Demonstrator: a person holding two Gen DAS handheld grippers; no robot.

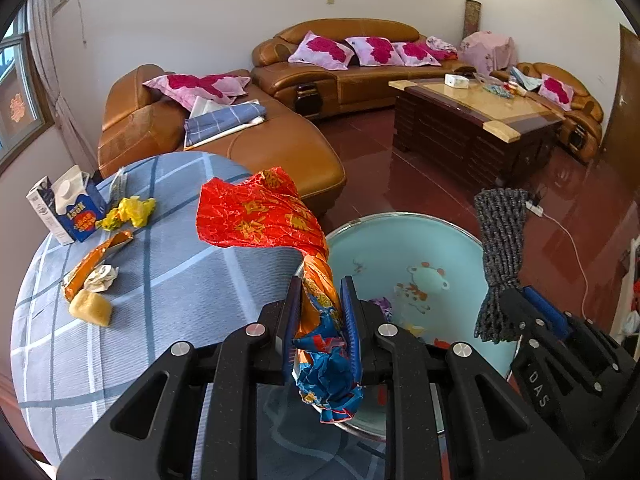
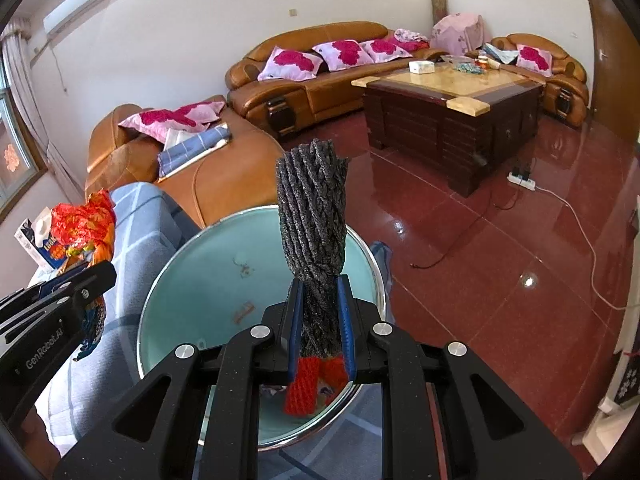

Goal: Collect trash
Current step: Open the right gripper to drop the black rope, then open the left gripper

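1. Left gripper: jaws clamped on a crumpled red, orange and blue foil wrapper. The wrapper's twisted waist sits between the blue pads; its red end flares up over the table, and its blue end hangs toward the camera.
2. Right gripper: jaws clamped on a grey twisted rope bundle, which stands upright above the pads; a red knitted end hangs below them.
3. Basin: pale turquoise with a metal rim, directly beneath both grippers. Painted figures and a few scraps show on its bottom.
4. Round table with blue plaid cloth: beside the basin, to the left. On it lie a yellow sponge-like block, a crumpled white paper, an orange wrapper, a yellow crumpled wrapper and a blue-and-white milk carton.
5. Brown leather sofa with pink cushions: behind the table, along the wall.
6. Dark wooden coffee table: on the red tiled floor, before the sofa.
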